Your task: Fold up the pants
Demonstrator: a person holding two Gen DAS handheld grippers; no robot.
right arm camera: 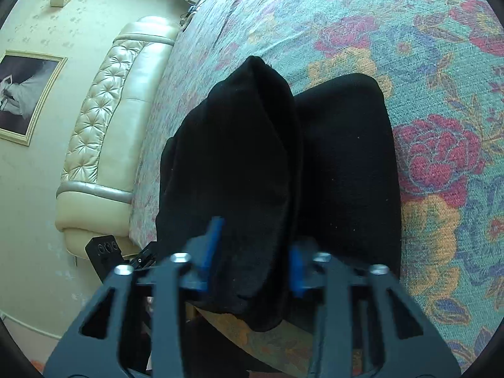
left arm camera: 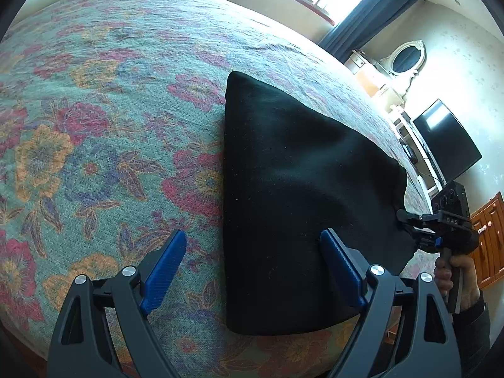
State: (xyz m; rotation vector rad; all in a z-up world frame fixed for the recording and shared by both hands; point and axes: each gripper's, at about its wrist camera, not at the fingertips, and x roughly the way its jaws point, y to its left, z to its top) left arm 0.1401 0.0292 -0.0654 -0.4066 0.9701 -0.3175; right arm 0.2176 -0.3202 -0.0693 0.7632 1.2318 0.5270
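Note:
Black pants [left arm camera: 293,195] lie folded on the floral bedspread [left arm camera: 94,126], near the bed's near edge. My left gripper [left arm camera: 253,252] is open; its right blue finger [left arm camera: 341,267] rests over the pants' near part, its left finger over the bedspread. My right gripper [left arm camera: 406,225] holds the pants' right edge, lifted. In the right wrist view the pants [right arm camera: 283,173] bulge up between the blue fingers [right arm camera: 211,249] of my right gripper [right arm camera: 252,252], which pinch a thick fold.
The bedspread [right arm camera: 441,94] stretches far beyond the pants. A cream tufted headboard [right arm camera: 107,126] stands at one end. A TV [left arm camera: 447,145], a mirror [left arm camera: 406,58] and wooden drawers [left arm camera: 491,239] are past the bed's right side.

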